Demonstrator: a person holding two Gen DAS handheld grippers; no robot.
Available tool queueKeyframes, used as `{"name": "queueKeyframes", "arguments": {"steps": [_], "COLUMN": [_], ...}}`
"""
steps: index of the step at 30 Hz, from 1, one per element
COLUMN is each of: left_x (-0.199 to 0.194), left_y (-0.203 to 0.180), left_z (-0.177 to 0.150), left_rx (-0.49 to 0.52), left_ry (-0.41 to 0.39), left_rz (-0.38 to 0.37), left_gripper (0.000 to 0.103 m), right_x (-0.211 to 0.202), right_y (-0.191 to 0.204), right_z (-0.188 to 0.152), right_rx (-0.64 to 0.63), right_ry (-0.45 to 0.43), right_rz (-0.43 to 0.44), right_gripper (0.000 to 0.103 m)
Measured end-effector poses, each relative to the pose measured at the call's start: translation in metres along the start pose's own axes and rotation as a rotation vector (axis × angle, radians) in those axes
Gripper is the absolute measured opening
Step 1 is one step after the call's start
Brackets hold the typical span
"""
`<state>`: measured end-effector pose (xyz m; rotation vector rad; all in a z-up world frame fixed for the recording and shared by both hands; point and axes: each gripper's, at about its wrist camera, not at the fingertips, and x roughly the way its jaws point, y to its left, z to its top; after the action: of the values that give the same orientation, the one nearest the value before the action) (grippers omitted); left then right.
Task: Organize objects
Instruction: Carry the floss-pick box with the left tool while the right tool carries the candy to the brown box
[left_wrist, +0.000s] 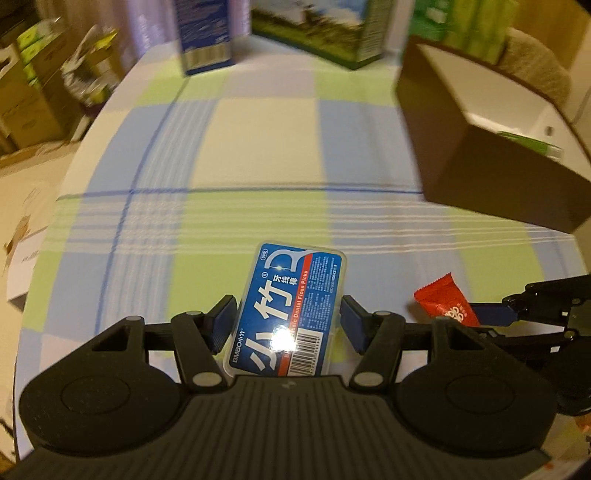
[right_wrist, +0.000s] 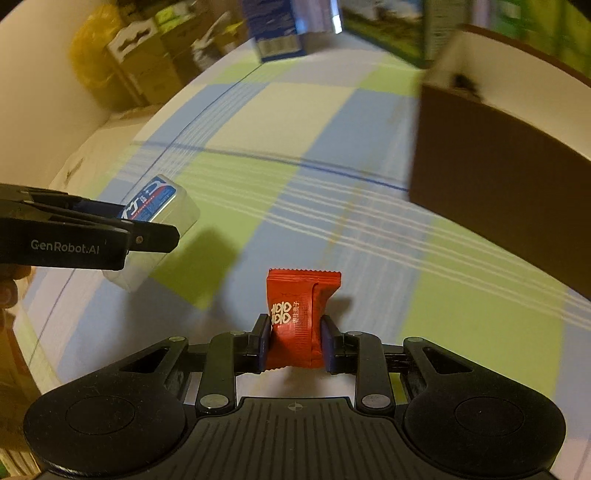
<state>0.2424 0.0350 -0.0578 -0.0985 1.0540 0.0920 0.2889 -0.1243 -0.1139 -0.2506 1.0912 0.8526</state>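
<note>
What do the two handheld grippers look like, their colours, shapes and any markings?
Both are matte black plastic. The left gripper has a ribbed body, two round discs at the sides, silver-pinned linkage arms and dark blue finger pads. The right gripper is built the same, with a small crosshair mark on its ribbed top. Seen side-on, the left one carries white "GenRobot.AI" lettering. No cables or sleeves show.

We see a glossy clear-plastic floss box (left_wrist: 288, 314), a crinkled shiny foil candy wrapper (right_wrist: 299, 321), matt black plastic tools, and woven checked cloth (left_wrist: 258, 147) over the tabletop.
</note>
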Motion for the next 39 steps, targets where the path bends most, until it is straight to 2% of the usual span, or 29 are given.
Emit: {"name": "queueKeyframes", "arguments": {"steps": [10, 20, 30, 39], "left_x": [-0.025, -0.045, -0.05, -0.044], "left_y": [-0.067, -0.127, -0.177, -0.208], "left_z": [0.013, 0.034, 0.067, 0.099], "left_rx": [0.104, 0.188, 0.246, 0.264], "left_ry": [-0.065, -0.128, -0.187, -0.226], "left_rz": [-0.076, -0.131, -0.16, -0.163], "left_gripper": [0.057, 0.057, 0.057, 0.058], "right_x": [-0.077, -0.137, -0.178, -0.193], "right_y": [-0.054, -0.095, -0.141, -0.175], "right_z": [-0.023, -0.037, -0.029, -0.01], "right_rx": [0.13, 0.197, 0.233, 0.23], "right_ry": [-0.117, -0.219, -0.309, -0.363], "right_rz": [-0.032, -0.084, -0.149, -0.174], "right_gripper": [0.025, 0.025, 0.025, 0.025]}}
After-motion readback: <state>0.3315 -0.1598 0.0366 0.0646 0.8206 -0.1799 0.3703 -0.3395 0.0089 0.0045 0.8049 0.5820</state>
